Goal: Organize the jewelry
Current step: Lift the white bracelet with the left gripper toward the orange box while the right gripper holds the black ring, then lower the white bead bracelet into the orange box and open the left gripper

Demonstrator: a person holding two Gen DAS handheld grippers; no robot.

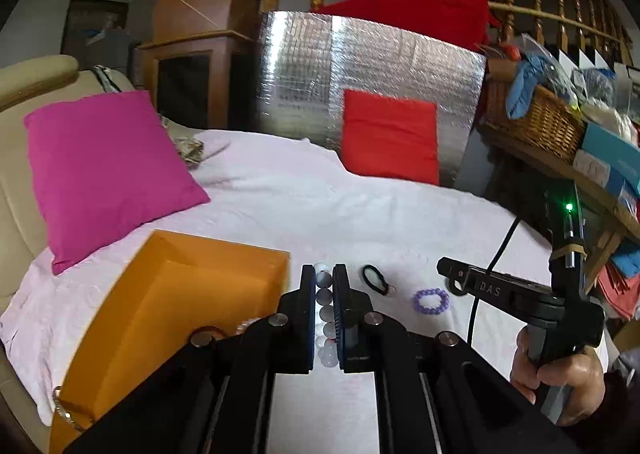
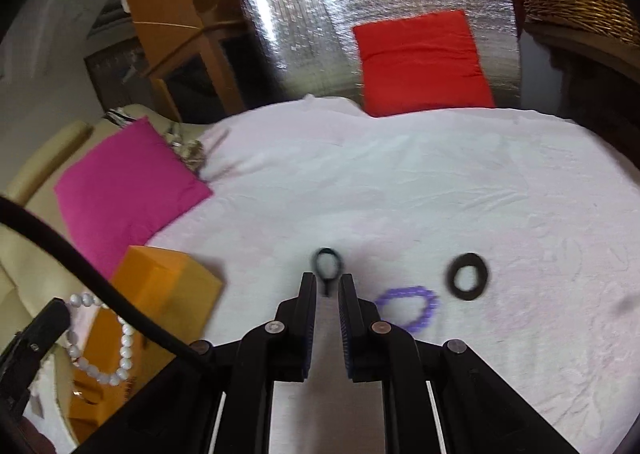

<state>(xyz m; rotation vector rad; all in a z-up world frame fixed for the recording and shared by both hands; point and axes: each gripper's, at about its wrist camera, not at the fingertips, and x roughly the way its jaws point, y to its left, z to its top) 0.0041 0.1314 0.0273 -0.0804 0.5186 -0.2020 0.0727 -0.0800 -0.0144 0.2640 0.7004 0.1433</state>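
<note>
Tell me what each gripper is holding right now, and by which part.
The left gripper is shut on the white bead bracelet, pinching a run of beads on one side of the loop. The right gripper holds nothing; its jaws stand apart short of the thin black ring.
</note>
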